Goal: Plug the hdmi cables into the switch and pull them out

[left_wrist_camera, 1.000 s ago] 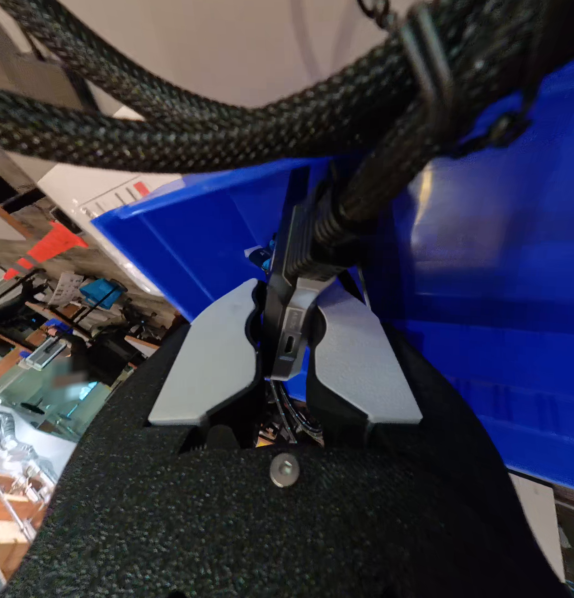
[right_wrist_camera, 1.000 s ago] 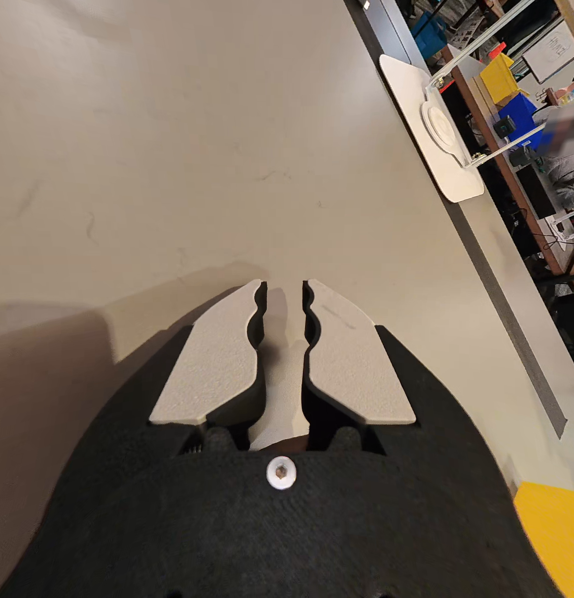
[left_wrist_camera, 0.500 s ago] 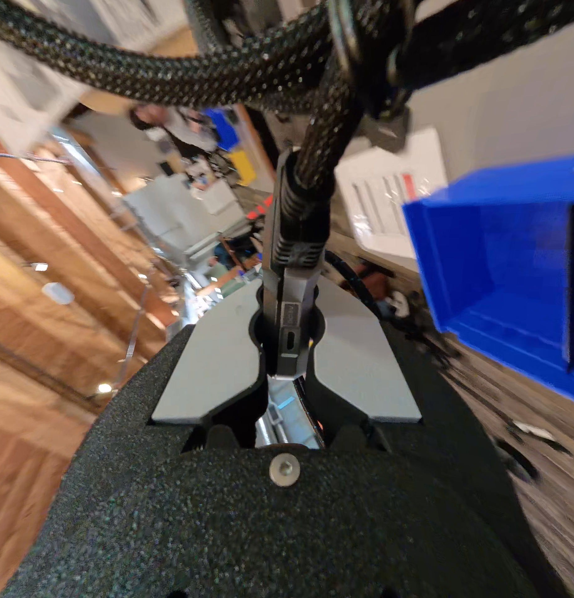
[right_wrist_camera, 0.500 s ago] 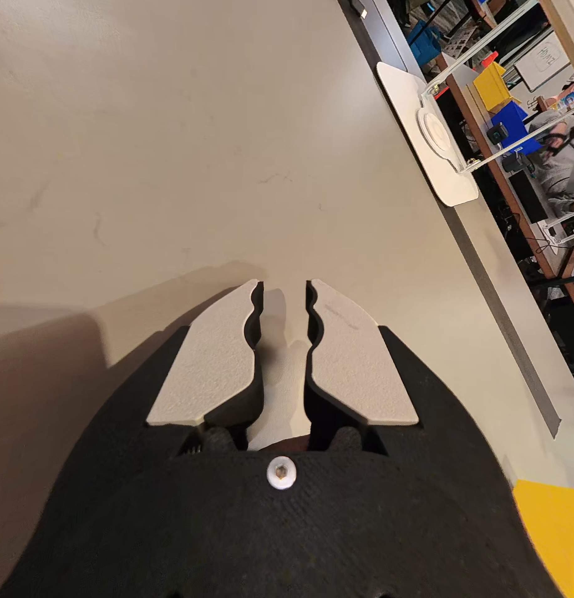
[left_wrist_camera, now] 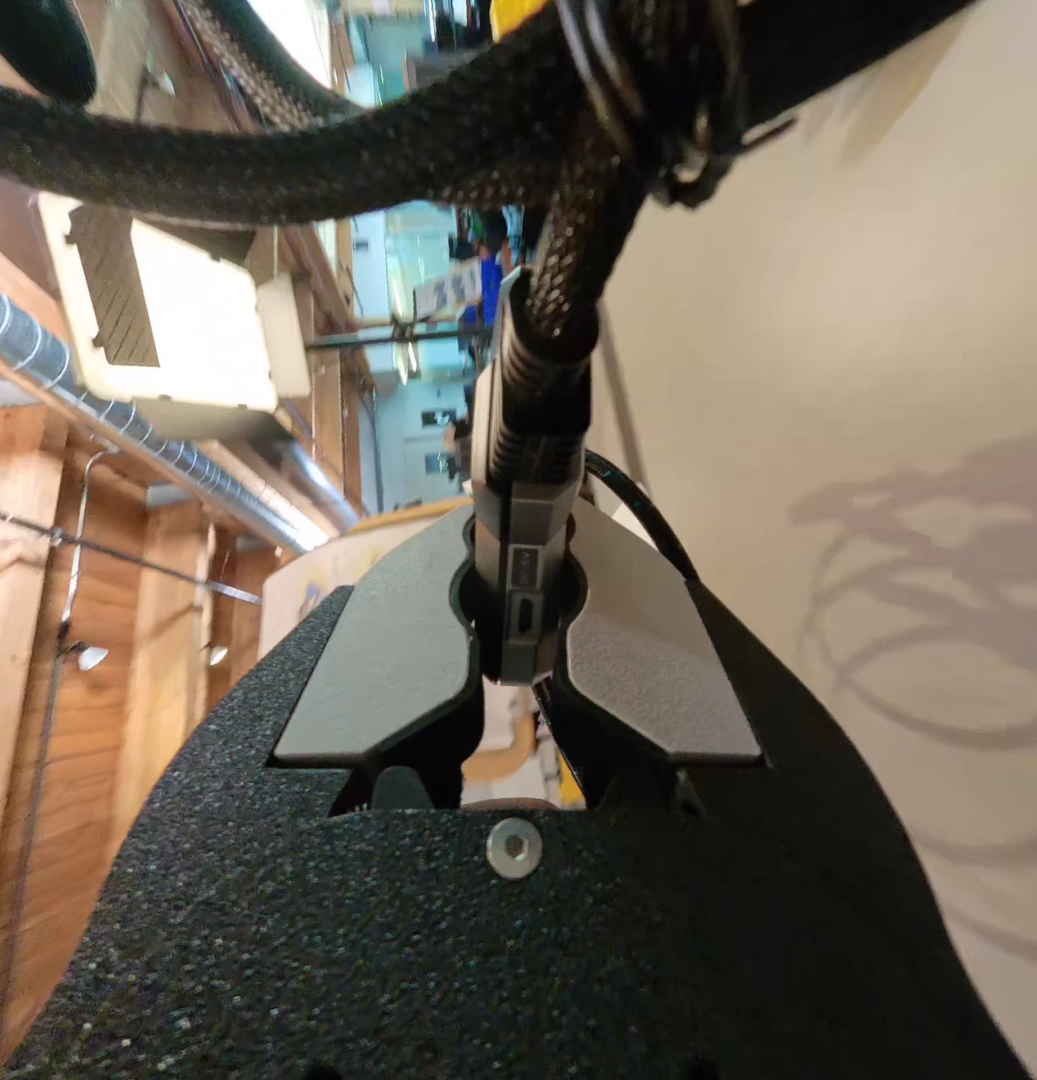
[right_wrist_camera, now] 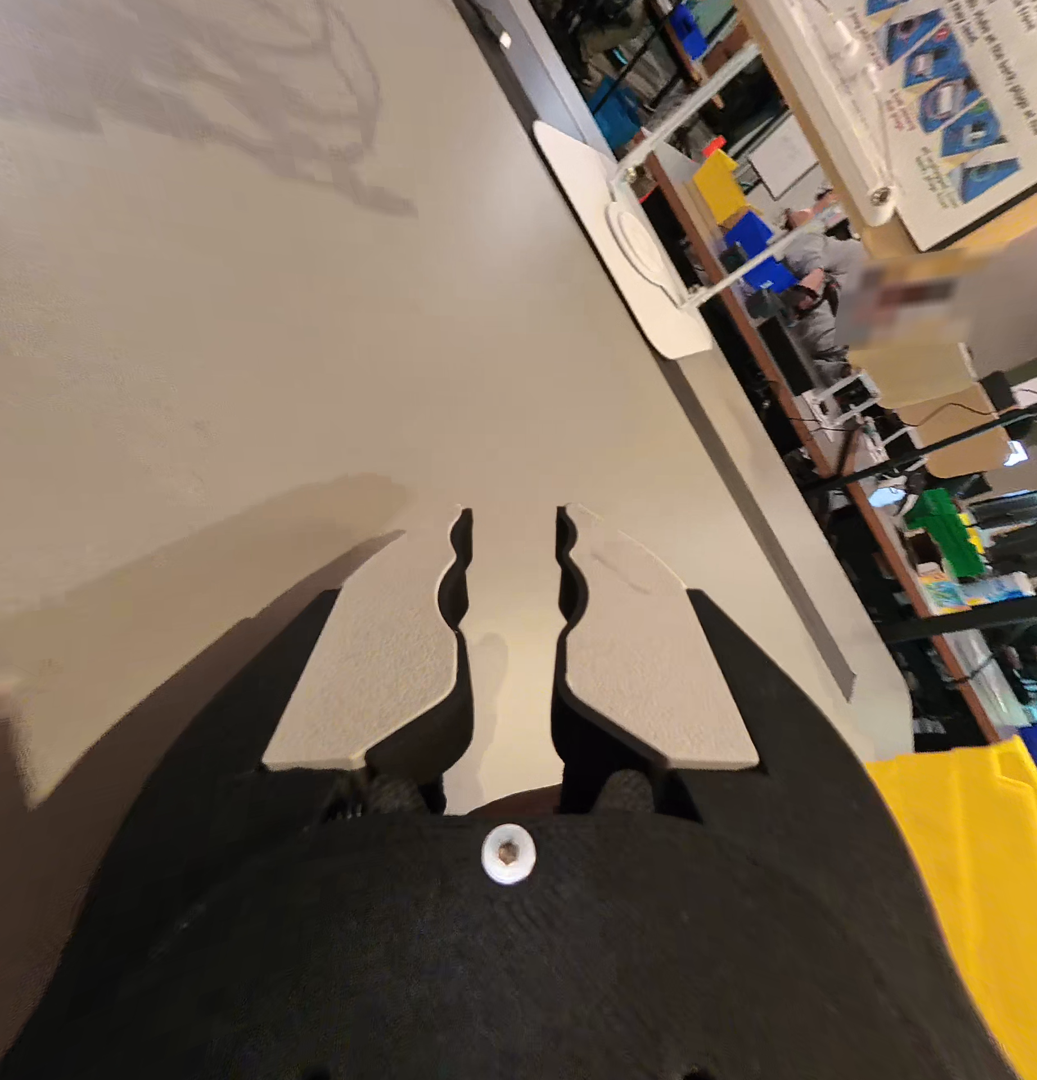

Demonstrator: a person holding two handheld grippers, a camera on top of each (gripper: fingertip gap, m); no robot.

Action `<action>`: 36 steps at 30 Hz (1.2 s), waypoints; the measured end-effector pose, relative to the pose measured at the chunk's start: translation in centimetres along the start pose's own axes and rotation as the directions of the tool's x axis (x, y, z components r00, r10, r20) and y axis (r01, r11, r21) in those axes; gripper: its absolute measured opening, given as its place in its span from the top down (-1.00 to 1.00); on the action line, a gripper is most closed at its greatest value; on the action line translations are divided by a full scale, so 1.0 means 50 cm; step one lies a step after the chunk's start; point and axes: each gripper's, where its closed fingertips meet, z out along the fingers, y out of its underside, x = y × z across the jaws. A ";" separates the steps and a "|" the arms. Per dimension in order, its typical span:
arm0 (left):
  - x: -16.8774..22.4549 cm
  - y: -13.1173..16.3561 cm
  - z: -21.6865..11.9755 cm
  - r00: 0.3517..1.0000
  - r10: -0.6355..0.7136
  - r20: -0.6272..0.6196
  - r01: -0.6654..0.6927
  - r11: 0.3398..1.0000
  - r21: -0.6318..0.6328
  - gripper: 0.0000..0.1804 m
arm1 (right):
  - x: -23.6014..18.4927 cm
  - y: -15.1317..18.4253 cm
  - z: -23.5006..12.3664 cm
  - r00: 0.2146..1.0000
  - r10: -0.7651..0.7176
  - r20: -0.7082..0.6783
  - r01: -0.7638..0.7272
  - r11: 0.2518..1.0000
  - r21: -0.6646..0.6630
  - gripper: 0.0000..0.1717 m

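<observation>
Left tool (left_wrist_camera: 519,575) pinches a grey adapter (left_wrist_camera: 525,602) trailing braided cables (left_wrist_camera: 271,169); right tool (right_wrist_camera: 513,561) spread over the bare desk (right_wrist_camera: 271,321), a yellow bin (right_wrist_camera: 983,876) near right.

The left gripper (left_wrist_camera: 519,526) has an adapter (left_wrist_camera: 522,590) clamped between its fingers, standing out ahead of the tips. A cable (left_wrist_camera: 563,304) runs on from the adapter's far end and joins a bundle of cables (left_wrist_camera: 259,169) crossing above. A table (left_wrist_camera: 826,350) lies to the right.

The right gripper (right_wrist_camera: 513,514) hangs over the table (right_wrist_camera: 241,350), nothing between its parted fingers. A plate (right_wrist_camera: 621,234) sits at the table's far-right edge; a bin (right_wrist_camera: 983,876) lies near right.
</observation>
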 end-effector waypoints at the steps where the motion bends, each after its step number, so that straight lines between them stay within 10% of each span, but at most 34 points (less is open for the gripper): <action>1: 0.032 -0.027 0.022 1.000 -0.011 -0.017 0.012 0.999 0.044 0.76 | 0.009 0.007 -0.001 1.000 0.001 -0.016 -0.001 1.000 -0.006 0.69; 9: 0.211 -0.113 0.101 0.986 -0.002 -0.168 0.038 0.976 0.214 0.75 | -0.015 -0.049 -0.031 0.987 -0.158 -0.022 0.160 0.971 0.175 0.62; 16: 0.218 -0.109 0.106 0.988 -0.082 -0.128 0.110 0.968 0.226 0.74 | -0.133 -0.103 -0.019 0.902 -0.431 0.011 0.412 0.868 0.276 0.36; 22: 0.207 -0.127 0.098 0.985 -0.134 -0.113 0.160 0.947 0.278 0.74 | -0.152 -0.166 0.002 0.858 -0.496 -0.130 0.509 0.790 0.342 0.56; 31: 0.181 -0.003 0.067 0.965 -0.260 -0.033 0.261 0.964 0.046 0.48 | -0.117 -0.143 0.015 0.801 -0.560 -0.211 0.585 0.807 0.076 0.73; 36: 0.185 0.117 0.019 0.850 -0.527 0.000 0.522 0.842 -0.138 0.48 | -0.107 -0.129 0.029 0.794 -0.575 -0.199 0.535 0.816 -0.220 0.71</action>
